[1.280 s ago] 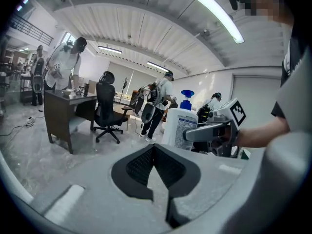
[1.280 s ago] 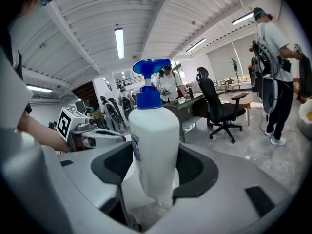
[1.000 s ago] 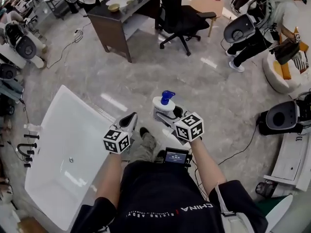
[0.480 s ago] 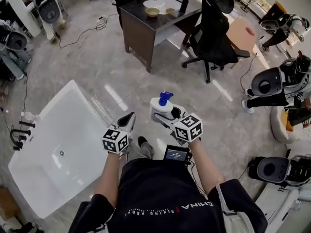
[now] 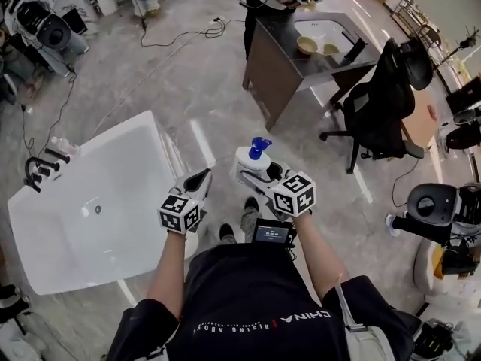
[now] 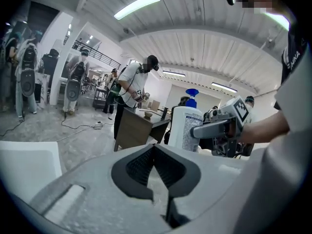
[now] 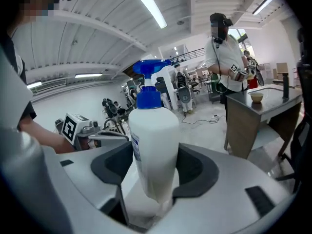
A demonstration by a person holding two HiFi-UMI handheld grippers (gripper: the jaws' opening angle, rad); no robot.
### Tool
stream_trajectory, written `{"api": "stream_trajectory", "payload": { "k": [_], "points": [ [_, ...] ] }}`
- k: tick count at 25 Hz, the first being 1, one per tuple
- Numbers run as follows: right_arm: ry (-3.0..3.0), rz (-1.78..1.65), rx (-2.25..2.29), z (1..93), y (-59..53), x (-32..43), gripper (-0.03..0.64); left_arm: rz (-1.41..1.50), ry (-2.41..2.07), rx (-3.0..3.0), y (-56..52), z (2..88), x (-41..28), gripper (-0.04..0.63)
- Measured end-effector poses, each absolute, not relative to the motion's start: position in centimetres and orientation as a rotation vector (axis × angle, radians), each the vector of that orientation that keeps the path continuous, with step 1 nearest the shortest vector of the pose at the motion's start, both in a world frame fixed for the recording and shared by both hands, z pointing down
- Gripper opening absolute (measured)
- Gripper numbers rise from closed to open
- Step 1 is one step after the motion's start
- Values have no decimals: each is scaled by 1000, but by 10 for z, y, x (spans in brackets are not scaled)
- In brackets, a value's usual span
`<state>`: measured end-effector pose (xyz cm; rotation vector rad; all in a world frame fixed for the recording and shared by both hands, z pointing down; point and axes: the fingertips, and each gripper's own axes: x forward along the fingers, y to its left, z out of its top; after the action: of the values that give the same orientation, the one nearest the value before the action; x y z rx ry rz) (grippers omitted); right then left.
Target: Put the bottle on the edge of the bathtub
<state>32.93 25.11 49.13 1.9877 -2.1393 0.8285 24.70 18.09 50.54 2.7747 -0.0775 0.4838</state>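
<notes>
The right tongs (image 5: 252, 174) are clamping the lower body of a white plastic bottle with a blue pump top (image 5: 254, 156), holding it upright in the air above the grey floor (image 5: 188, 89), apart from the tub. The left tongs (image 5: 198, 187) are pressing their pads together on nothing, just left of the bottle. Both bare forearms are reaching forward from the body, side by side. The white rectangular bathtub (image 5: 124, 201) is lying on the left, and a dark desk (image 5: 279, 70) is standing at the far right.

Desk (image 5: 274, 81) shifted rightward, bathtub (image 5: 128, 194) seemingly rotated
</notes>
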Motion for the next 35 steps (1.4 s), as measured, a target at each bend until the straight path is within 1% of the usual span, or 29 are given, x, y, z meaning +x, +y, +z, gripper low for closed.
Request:
{"api": "stream_trajectory", "payload": {
  "k": [7,13,17,24,35],
  "points": [
    [-2276,808,1773,503,159,371,276,460,-297,2731,113,519,277,9],
    [-2376,739,1601,486,76,421,275,396,-496,2721,35,494,323,9],
    [-2450,703,1432,487,31,435,275,360,-672,2678,-1,490,331,9],
    [-2528,713,1217,503,-47,423,275,366,-929,2570,-46,503,295,9],
    [-2565,651,853,517,-171,334,275,255,-1234,2360,-136,525,216,9]
  ]
}}
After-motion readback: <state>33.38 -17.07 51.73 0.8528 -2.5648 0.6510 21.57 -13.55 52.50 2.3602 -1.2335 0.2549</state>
